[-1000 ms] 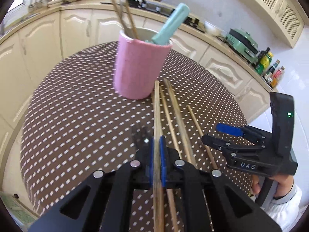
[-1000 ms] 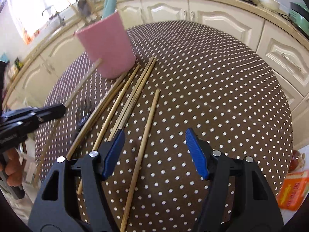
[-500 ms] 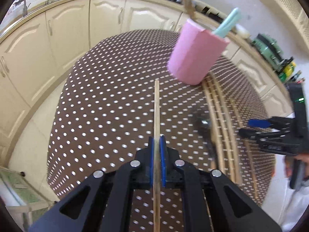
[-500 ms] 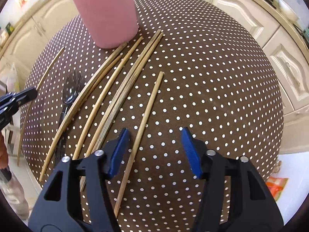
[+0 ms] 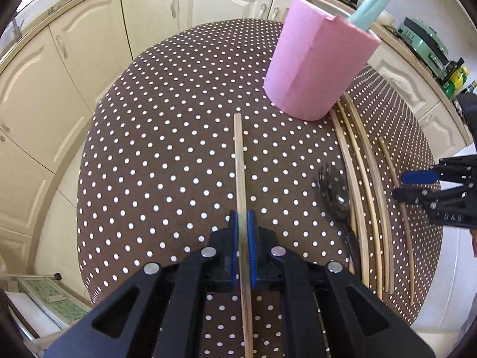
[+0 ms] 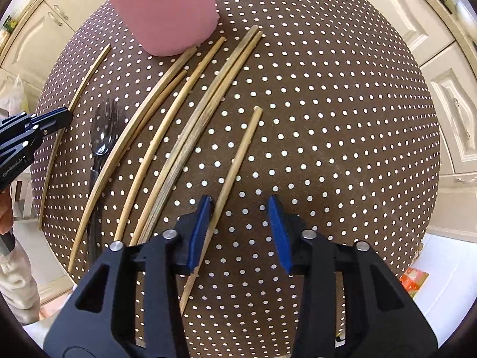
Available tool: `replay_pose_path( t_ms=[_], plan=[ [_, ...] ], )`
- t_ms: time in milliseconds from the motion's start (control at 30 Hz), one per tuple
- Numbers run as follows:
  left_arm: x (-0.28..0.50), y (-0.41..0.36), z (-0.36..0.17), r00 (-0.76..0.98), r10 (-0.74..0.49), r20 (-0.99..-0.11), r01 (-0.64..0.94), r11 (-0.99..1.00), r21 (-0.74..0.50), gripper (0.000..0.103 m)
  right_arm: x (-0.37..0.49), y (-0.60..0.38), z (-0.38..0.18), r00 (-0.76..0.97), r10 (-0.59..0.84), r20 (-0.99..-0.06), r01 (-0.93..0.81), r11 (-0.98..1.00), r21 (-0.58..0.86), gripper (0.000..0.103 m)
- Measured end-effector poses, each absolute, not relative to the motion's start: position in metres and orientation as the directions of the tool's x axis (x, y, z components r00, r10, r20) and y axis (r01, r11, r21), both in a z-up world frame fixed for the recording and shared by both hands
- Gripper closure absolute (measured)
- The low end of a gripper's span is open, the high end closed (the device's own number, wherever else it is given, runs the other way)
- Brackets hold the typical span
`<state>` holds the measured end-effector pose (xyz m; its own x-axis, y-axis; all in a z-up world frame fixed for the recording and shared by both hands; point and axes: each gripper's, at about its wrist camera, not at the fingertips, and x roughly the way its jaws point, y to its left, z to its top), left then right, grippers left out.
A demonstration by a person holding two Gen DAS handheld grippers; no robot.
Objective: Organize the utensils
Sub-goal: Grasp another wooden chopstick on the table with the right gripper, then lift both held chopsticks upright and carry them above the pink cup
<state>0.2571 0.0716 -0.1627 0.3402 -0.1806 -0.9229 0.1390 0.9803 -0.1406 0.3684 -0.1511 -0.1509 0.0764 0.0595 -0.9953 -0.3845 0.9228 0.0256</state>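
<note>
Chopsticks are the matter here: one bamboo chopstick (image 5: 242, 208) is pinched between the blue pads of the left gripper (image 5: 243, 232), its long axis running straight ahead along the fingers, the far tip out over the dotted tablecloth (image 5: 167, 149). Ahead and to the right of that gripper stands the pink holder (image 5: 316, 62), with a pale green handle (image 5: 371, 0) and more sticks rising out of it. The right gripper (image 6: 240, 229) points down at the table with its jaws closing; a lone chopstick (image 6: 235, 173) lies between them, close against the left pad, the right pad clear of it, and it slants away up and to the right. Left of that gripper a loose fan of chopsticks (image 6: 179, 125) lies on the cloth, all slanting toward the holder's base, with a dark fork (image 6: 103, 140) beyond them. Only the left wrist view shows the holder's contents; only the right wrist view shows the fork's tines and the lone stick end to end.
</note>
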Motion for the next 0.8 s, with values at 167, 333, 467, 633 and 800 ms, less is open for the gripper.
replay_pose_path(
  t_ms=[167, 333, 467, 633, 800],
  plan=[
    [0.262, 0.062, -0.162, 0.353, -0.155, -0.923, 0.147, 0.983, -0.109, 0.096, 0.374, -0.155, -0.149, 0.117, 0.061, -0.991, -0.389, 0.921, 0.011, 0.086],
    [0.258, 0.054, -0.162, 0.391, -0.152, -0.908, 0.124, 0.986, -0.112, 0.097, 0.361, -0.155, -0.143, 0.167, 0.113, -0.979, -0.392, 0.919, 0.039, 0.097],
    [0.250, 0.055, -0.162, 0.438, -0.168, -0.883, 0.107, 0.985, -0.134, 0.097, 0.354, -0.164, -0.142, 0.216, 0.172, -0.961, -0.379, 0.922, 0.080, 0.098],
    [0.238, 0.060, -0.154, 0.495, -0.188, -0.848, 0.089, 0.982, -0.166, 0.097, 0.332, -0.183, -0.131, 0.287, 0.236, -0.928, -0.367, 0.922, 0.122, 0.098],
    [0.224, 0.058, -0.133, 0.573, -0.210, -0.792, 0.093, 0.977, -0.191, 0.097, 0.322, -0.186, -0.105, 0.371, 0.307, -0.877, -0.379, 0.912, 0.158, 0.098]
  ],
)
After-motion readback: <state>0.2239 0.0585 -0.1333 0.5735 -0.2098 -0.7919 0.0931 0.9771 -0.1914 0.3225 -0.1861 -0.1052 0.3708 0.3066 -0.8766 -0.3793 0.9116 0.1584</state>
